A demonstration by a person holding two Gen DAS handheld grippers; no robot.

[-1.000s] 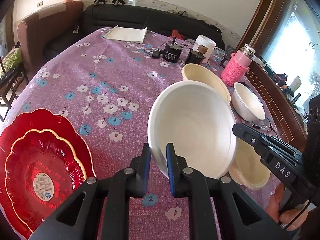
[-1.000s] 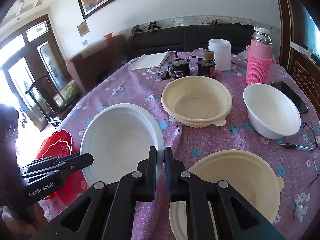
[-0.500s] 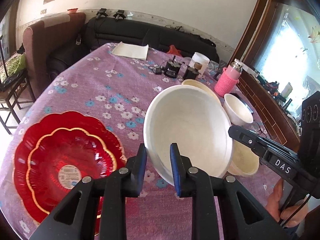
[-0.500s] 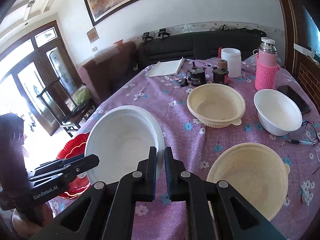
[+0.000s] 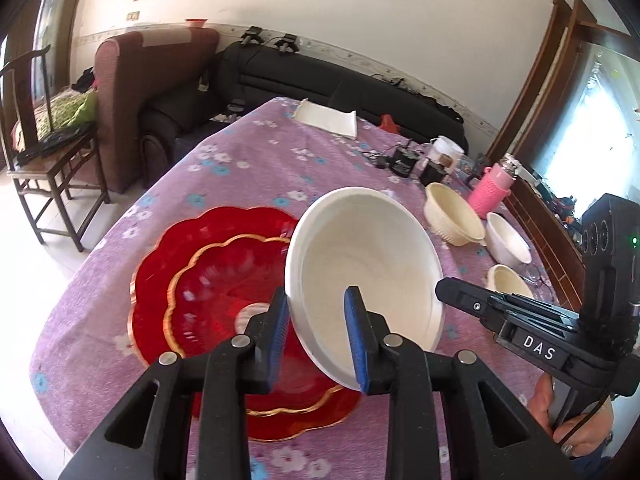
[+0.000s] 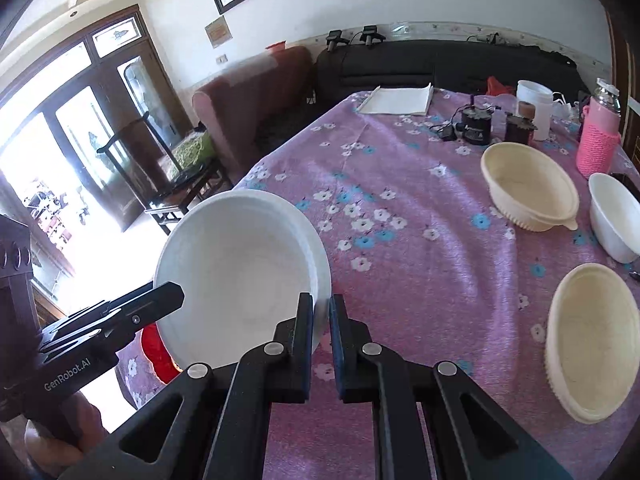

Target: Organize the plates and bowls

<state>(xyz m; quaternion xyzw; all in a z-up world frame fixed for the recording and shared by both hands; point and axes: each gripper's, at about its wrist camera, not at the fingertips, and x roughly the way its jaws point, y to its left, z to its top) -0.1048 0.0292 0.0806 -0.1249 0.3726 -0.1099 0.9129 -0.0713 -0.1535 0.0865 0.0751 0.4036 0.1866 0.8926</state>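
A large white bowl [image 5: 360, 264] hangs tilted above two stacked red scalloped plates [image 5: 208, 292] at the table's near left. My left gripper [image 5: 318, 328] straddles the bowl's near rim. Its jaws are opening, and a wide gap shows between the blue pads and the thin rim. In the right wrist view the same bowl [image 6: 240, 264] is held at its right rim by my right gripper [image 6: 321, 320], which is shut on it. Only a sliver of the red plates [image 6: 156, 352] shows under the bowl there.
Two cream bowls [image 6: 528, 184] [image 6: 592, 340] and a small white bowl [image 6: 616, 220] stand on the purple flowered cloth to the right. A pink flask [image 6: 600, 132], jars and a notebook [image 6: 396, 100] sit at the back. The table edge, a chair and sofas lie to the left.
Both grippers carried the white bowl leftward, from beside the cream bowls to over the red plates. The left jaws have spread apart around the rim.
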